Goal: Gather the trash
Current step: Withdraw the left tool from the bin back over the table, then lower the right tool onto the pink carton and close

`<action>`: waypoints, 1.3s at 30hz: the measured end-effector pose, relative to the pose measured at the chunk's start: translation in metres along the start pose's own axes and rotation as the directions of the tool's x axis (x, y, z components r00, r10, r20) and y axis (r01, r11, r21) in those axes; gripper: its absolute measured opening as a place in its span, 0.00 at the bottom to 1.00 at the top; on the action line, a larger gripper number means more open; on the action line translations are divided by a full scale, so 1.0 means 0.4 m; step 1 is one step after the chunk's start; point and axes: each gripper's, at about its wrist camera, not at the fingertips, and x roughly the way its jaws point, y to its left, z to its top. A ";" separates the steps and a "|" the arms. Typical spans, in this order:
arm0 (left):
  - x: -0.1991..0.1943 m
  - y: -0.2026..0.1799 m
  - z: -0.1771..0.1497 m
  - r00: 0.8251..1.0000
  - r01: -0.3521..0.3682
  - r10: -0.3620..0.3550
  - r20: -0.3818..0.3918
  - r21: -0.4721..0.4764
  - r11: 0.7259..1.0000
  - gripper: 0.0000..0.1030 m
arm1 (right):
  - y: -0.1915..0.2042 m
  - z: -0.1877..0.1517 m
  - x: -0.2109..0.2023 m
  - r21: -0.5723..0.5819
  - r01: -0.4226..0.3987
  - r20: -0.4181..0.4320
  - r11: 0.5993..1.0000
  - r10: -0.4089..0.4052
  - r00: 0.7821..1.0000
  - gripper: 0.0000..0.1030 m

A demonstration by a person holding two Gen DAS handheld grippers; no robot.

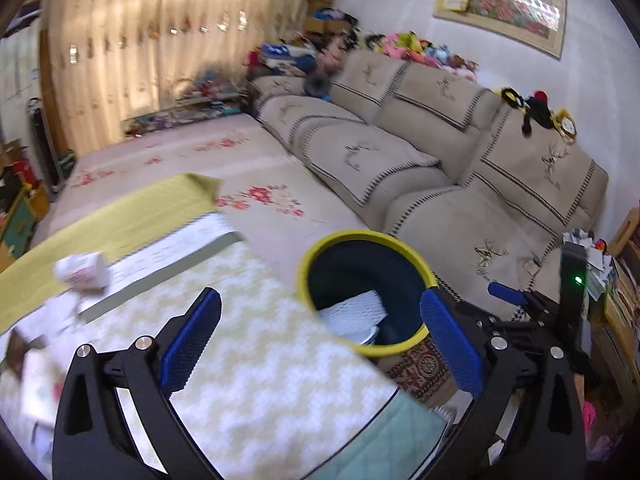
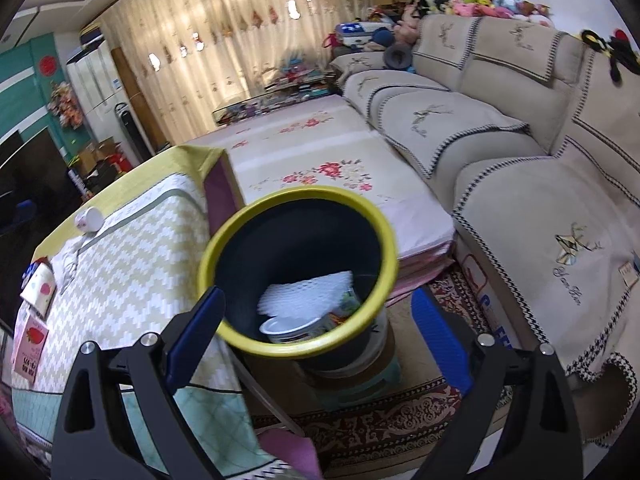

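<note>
Living room: beige sofa (image 2: 500,128), table under zigzag cloth (image 1: 248,360). Yellow-rimmed bin (image 2: 298,272) off the table's edge, holding white foam sheet (image 2: 308,292) and tub. Left gripper (image 1: 320,340) spread wide, empty. Right gripper (image 2: 320,340) open, empty. Small white cup (image 1: 82,272) lying on table: best approached low, jaws straddling.

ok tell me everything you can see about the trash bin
The trash bin is round, with a bright yellow rim and a dark, smooth inside that looks like plastic. It stands upright and lidless beside the cloth-covered table, seemingly raised on a pale container and a small green stool on the patterned rug. Inside lie a white textured sheet, a white tub and some colourful wrappers. The right gripper is open around its near side; I cannot tell whether the fingers touch it.
</note>
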 end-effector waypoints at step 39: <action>-0.721 0.562 -0.451 0.841 -0.466 0.533 0.090 -0.378 0.800 0.95 | 1.131 -0.355 -0.032 -0.552 -0.507 -0.293 0.663 0.415 0.861 0.90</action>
